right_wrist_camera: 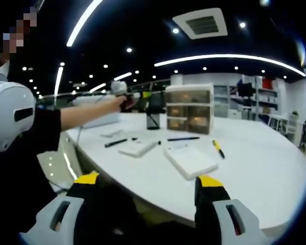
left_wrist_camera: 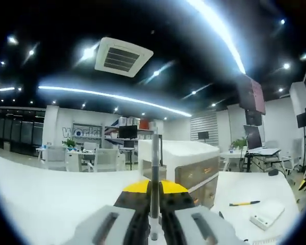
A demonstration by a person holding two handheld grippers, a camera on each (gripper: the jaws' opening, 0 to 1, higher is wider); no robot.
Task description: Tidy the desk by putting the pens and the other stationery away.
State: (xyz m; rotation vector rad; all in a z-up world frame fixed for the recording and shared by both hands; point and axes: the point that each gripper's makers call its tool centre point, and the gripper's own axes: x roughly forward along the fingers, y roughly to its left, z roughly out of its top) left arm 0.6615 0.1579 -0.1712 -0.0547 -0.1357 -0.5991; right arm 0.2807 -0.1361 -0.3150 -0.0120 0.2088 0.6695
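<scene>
L gripper (left_wrist_camera: 154, 217) is clamped on a pen (left_wrist_camera: 154, 173), long axis straight out along the jaws, tip pointing away toward the drawer unit (left_wrist_camera: 196, 171). R gripper (right_wrist_camera: 148, 196) hangs wide open, holding nothing, at the desk (right_wrist_camera: 255, 168) edge. Beyond it lie a pad (right_wrist_camera: 190, 161), yellow pen (right_wrist_camera: 218, 148), two black pens (right_wrist_camera: 116, 143) (right_wrist_camera: 183, 138). Further off, prob. a pen cup (right_wrist_camera: 153, 121). Task barely begun: one pen in hand, rest still out.

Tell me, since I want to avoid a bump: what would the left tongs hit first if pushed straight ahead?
Probably the white drawer cabinet with translucent brown drawers. The left tongs, shut on a slim grey pen, point at it across the white desk; depth is unclear.
</scene>
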